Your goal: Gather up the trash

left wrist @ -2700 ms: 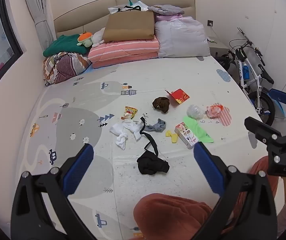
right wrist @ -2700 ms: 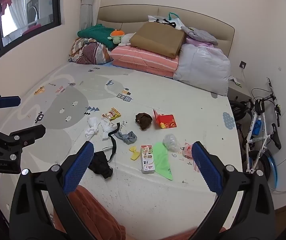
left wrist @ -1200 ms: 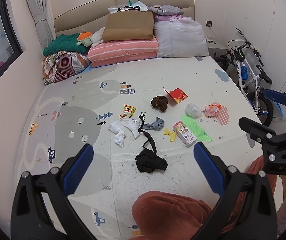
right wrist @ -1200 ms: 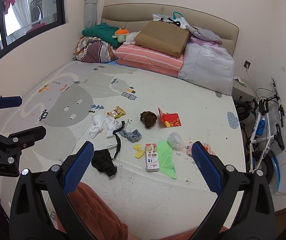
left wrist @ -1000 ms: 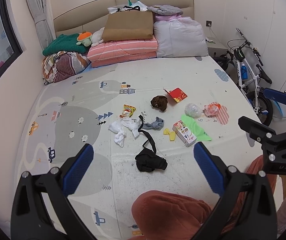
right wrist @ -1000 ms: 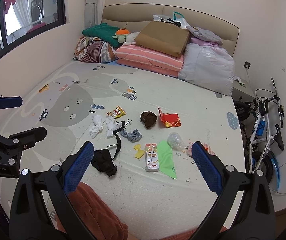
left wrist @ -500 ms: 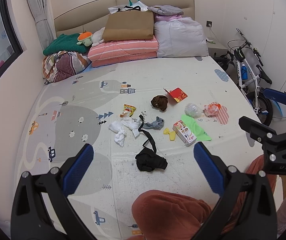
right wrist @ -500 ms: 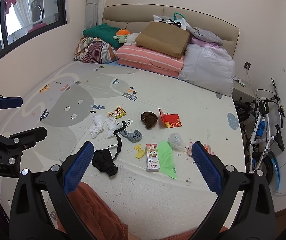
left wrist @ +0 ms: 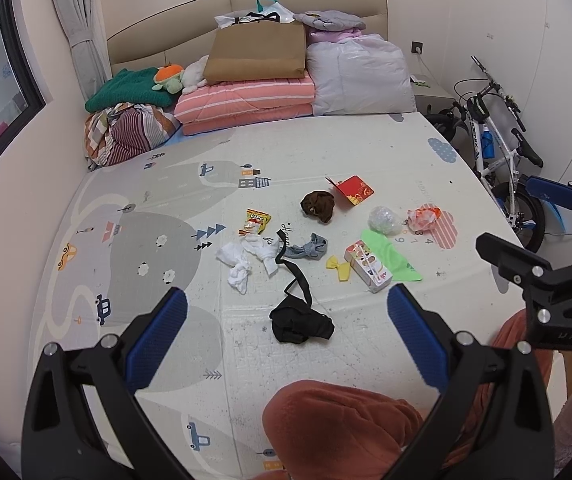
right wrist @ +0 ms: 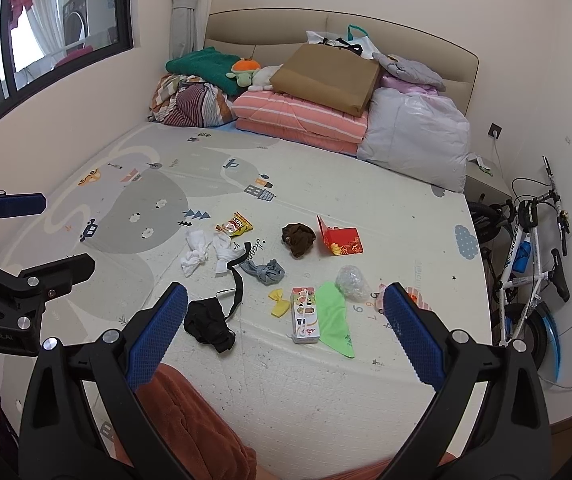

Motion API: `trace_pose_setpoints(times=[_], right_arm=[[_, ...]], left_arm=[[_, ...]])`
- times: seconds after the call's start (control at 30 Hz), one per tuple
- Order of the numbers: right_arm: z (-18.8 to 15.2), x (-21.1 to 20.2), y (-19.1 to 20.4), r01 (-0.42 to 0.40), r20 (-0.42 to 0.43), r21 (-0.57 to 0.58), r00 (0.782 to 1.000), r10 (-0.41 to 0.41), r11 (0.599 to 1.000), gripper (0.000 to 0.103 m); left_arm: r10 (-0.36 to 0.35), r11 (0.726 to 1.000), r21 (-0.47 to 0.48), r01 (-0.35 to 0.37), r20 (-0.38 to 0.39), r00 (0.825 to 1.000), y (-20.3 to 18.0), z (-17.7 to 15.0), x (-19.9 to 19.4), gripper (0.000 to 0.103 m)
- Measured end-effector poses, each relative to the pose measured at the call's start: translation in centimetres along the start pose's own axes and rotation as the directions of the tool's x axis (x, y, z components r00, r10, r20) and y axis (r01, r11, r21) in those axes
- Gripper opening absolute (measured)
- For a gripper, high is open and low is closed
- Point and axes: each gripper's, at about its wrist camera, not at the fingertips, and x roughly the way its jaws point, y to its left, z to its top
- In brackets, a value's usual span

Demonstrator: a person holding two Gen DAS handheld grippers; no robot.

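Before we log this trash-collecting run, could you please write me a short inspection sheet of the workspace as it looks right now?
Surface: printed play mat, speckled with dirt near its front edge.
Job's things: snack wrapper, red packet, crumpled clear plastic, orange-white wrapper, drink carton, yellow scrap, white tissues, all loose on the mat.
Clutter: black garment, grey sock, brown cloth, green cloth.
Grippers: left tongs and right tongs open, empty, held above the mat.
Cables: one from the wall socket.
Surroundings: folded bedding, bicycle, window.
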Motion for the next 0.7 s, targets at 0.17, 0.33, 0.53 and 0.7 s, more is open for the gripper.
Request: trace_pose_setpoints(times=[0.17,0.33,0.53,0.7], right_arm=[[0.0,0.0,0.1,-0.004,-0.002,-0.004,1.0,0.004,1.0,0.094],[0.0,-0.1,0.2,-0.008,-0.004,-0.005,1.0,0.008,1.0,0.094],[-0.1,0.0,0.2,-0.005,-0.002,-0.005,1.0,0.005,1.0,0.094],[-0.2,0.2,0.3,-0.004,0.004,-0.016,1.0,0.004,1.0,0.094]], left_arm=[[-0.001,1.0,-0.002,0.001,-0.001,1.0,0.0,0.0,0.0,0.099],[-0.001,1.0,-0.001,0.001,-0.003,1.0,0.1,-0.3,-0.1,0.099],[-0.005,1.0,-0.001,0.005,-0.005,1.0,0.1,-0.5,0.0,0.099],[-0.01,1.0,-0.002,0.01,-0.014,1.0,-0.2,-0.7,1.0,0.099]])
